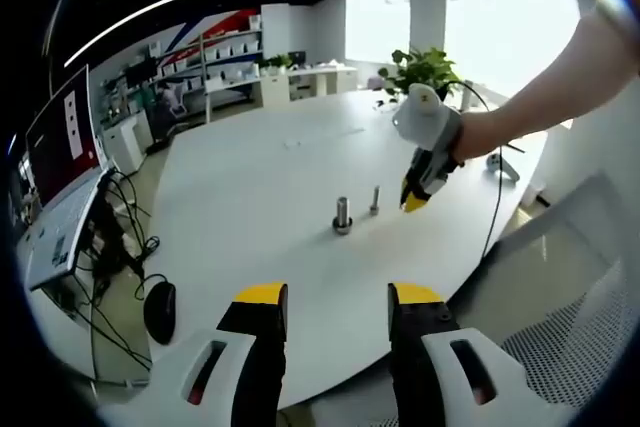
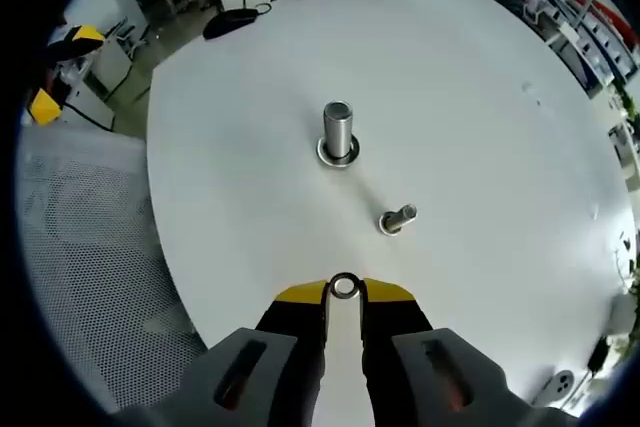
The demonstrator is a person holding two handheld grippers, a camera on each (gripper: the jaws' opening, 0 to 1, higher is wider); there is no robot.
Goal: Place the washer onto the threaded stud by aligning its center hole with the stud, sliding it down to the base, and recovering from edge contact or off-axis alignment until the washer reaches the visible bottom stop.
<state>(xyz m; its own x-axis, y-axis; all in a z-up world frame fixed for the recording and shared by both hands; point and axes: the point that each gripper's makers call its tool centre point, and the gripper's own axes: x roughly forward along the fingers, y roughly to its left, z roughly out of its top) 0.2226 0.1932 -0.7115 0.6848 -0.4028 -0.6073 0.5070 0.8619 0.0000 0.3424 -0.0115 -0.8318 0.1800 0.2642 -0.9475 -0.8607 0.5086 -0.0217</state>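
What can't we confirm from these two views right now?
- Washer: the right gripper is shut on it; its lower edge is hidden between the tips in the right gripper view, and it is too small to see in the left gripper view.
- Threads on the two studs: too small in both views.
- Which stud is the target: not shown.
- Left gripper: open, holding nothing.

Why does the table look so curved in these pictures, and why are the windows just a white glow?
Left gripper view: the fisheye lens bows the white table's edge, and the windows behind the plant are blown out by daylight. Right gripper view: the table rim bulges likewise, light is even with soft shadows, and the washer in the right gripper and both studs look sharp.
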